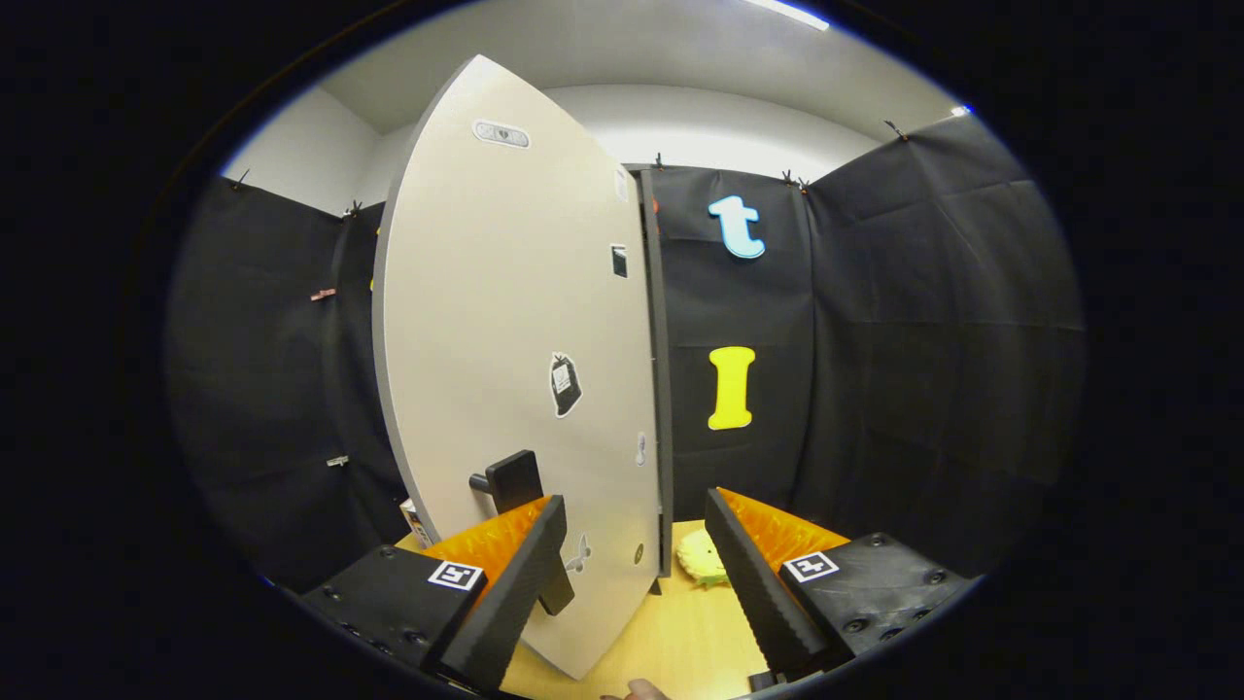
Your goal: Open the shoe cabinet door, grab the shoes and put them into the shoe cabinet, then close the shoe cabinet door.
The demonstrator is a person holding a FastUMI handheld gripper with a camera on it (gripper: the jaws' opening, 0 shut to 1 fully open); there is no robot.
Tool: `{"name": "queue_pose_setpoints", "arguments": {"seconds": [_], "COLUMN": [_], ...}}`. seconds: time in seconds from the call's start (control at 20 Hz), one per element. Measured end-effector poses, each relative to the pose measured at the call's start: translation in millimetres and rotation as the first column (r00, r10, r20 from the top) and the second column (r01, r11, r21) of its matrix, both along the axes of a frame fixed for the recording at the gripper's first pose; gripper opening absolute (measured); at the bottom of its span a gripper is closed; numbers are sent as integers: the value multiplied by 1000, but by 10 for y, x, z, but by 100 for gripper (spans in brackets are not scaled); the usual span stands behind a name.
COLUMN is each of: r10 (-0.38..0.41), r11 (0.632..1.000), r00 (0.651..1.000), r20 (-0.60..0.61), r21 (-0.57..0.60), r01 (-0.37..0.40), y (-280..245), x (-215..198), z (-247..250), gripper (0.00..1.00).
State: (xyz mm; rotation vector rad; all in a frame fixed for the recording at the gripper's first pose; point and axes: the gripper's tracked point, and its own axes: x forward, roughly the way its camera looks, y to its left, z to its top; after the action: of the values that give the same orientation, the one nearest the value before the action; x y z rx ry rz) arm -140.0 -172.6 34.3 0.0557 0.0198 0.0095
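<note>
- The tool (637, 574) sits low in the frame with its fingers spread wide and nothing pinched between them.
- The big pale grey flat cabinet door (515, 369) fills the centre-left of the frame, standing upright and swung at an angle, so we look across its face toward its dark edge at centre.
- The dark block-shaped door handle (513, 478) sticks out of the door face low down, just above and touching or nearly touching the left finger (515, 583). The right finger (753, 583) is well clear of the door, out over the light wooden desk (680, 632).
- So the handle lies up and to the left of the gap between the fingers, with its long axis running up-down. I'd guess the tool has to shift left to get both fingers round it, or just push on the door face.
- A pale yellow fuzzy thing (702, 559) lies on the desk just past the door's bottom edge, between the fingers and beyond them. Probably a shoe or slipper, but it's too small to call.
- The cabinet's inside is hidden behind the door, so I can't tell what's in it.
</note>
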Motion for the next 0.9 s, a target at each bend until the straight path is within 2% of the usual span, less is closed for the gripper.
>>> {"name": "queue_pose_setpoints", "arguments": {"seconds": [0.4, 0.9], "r10": [85, 73], "r11": [996, 997], "r00": [996, 997], "r20": [17, 22], "r21": [23, 6], "r01": [-85, -74], "y": [900, 1370], "x": [468, 733], "z": [-51, -76], "gripper": [97, 99]}}
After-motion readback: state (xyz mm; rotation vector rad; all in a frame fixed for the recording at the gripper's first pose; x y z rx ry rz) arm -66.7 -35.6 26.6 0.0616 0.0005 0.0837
